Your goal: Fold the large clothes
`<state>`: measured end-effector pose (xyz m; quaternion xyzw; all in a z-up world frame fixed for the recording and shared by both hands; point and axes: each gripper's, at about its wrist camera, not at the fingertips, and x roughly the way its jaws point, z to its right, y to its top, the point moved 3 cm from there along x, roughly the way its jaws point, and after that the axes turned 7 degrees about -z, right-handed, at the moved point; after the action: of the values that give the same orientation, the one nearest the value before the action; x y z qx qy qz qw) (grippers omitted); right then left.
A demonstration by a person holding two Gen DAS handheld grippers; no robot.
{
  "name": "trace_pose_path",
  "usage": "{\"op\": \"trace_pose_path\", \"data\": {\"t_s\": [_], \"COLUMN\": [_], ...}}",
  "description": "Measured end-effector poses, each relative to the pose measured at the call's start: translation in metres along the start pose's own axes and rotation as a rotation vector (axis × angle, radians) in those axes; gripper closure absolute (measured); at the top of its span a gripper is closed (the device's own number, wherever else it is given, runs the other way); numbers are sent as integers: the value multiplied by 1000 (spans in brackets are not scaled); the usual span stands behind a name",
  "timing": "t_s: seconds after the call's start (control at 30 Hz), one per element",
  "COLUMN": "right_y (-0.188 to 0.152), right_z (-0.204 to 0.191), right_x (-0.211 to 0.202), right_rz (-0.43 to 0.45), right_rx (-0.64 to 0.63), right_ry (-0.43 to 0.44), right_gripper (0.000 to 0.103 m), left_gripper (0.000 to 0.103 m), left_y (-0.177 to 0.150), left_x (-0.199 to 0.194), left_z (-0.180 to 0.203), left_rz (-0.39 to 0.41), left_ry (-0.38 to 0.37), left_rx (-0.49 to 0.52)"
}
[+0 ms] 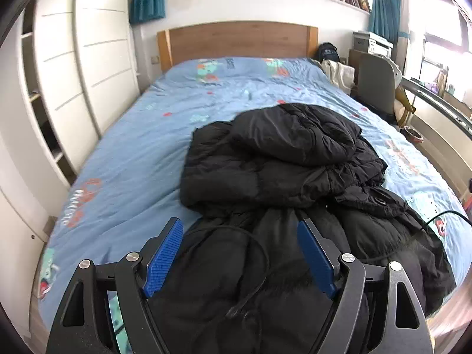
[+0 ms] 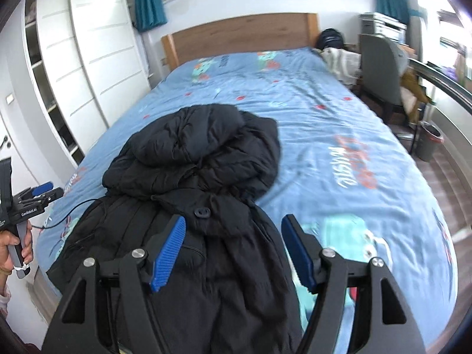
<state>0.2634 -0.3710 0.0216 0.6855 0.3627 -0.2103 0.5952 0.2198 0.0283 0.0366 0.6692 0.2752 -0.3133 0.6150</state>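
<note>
A: Start from the left. What do you see?

B: White wardrobe doors (image 1: 97, 59), then a bed (image 1: 132, 162) under a pale blue printed cover. A black padded coat (image 1: 280, 159) lies on the near half of the bed, its hood bunched at the far end and the body running toward the foot.

A: And the tongs?

B: The left gripper (image 1: 239, 253) hangs above the coat's lower part with its blue pads spread apart and nothing between them. The right gripper (image 2: 233, 250) is likewise spread wide and empty, above the coat near a dark button (image 2: 201, 212). Neither touches cloth as far as I can tell.

A: How far along is the folding?

B: Hard to call. The upper part looks doubled over into a heap, so perhaps one rough fold is in. But the shape is lumpy, not a tidy packet, and the lower body lies long. I judge most of the work remains: sleeves in, body folded up, smoothed.

A: What can't you make out?

B: The sleeves; black on black hides the layers. The coat's hem is cut off behind the gripper frames. A thin black cable (image 1: 448, 215) crosses the coat, and where it leads is unclear. The right wrist view is also blurred toward the right.
</note>
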Motion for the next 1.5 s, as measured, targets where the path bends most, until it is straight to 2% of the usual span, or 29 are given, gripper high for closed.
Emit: {"op": "trace_pose_path", "data": {"t_s": [0.17, 0.37, 0.57, 0.73, 0.83, 1.03, 1.13, 1.27, 1.37, 1.5], "right_y": [-36, -72, -100, -124, -137, -150, -151, -156, -163, -175], "right_z": [14, 32, 54, 80, 88, 88, 90, 91, 91, 95], "right_x": [-58, -122, -185, -211, -201, -142, -101, -47, -12, 35], "right_rz": [56, 137, 211, 229, 201, 98, 36, -45, -107, -202], "right_rx": [62, 118, 158, 230, 264, 285, 300, 334, 356, 393], "right_ry": [-31, -62, -117, -126, -122, -92, -63, 2, 39, 108], "right_gripper": [37, 37, 37, 36, 36, 36, 36, 36, 30, 28], "left_gripper": [19, 19, 14, 11, 11, 11, 11, 11, 11, 11], "left_y": [-21, -45, -69, -90, -108, -136, -152, -172, -188, -205], "left_x": [-42, -84, -146, -154, -133, -88, -63, -19, 8, 43], "left_z": [-16, -31, -69, -103, -123, -135, -142, -153, -165, -175], "left_rz": [38, 63, 134, 122, 61, -56, -124, -225, -289, -372], "left_ry": [38, 55, 73, 108, 119, 132, 103, 21, -5, -32], "left_rx": [-25, -56, -123, -187, -254, -277, -301, -399, -470, -511]}}
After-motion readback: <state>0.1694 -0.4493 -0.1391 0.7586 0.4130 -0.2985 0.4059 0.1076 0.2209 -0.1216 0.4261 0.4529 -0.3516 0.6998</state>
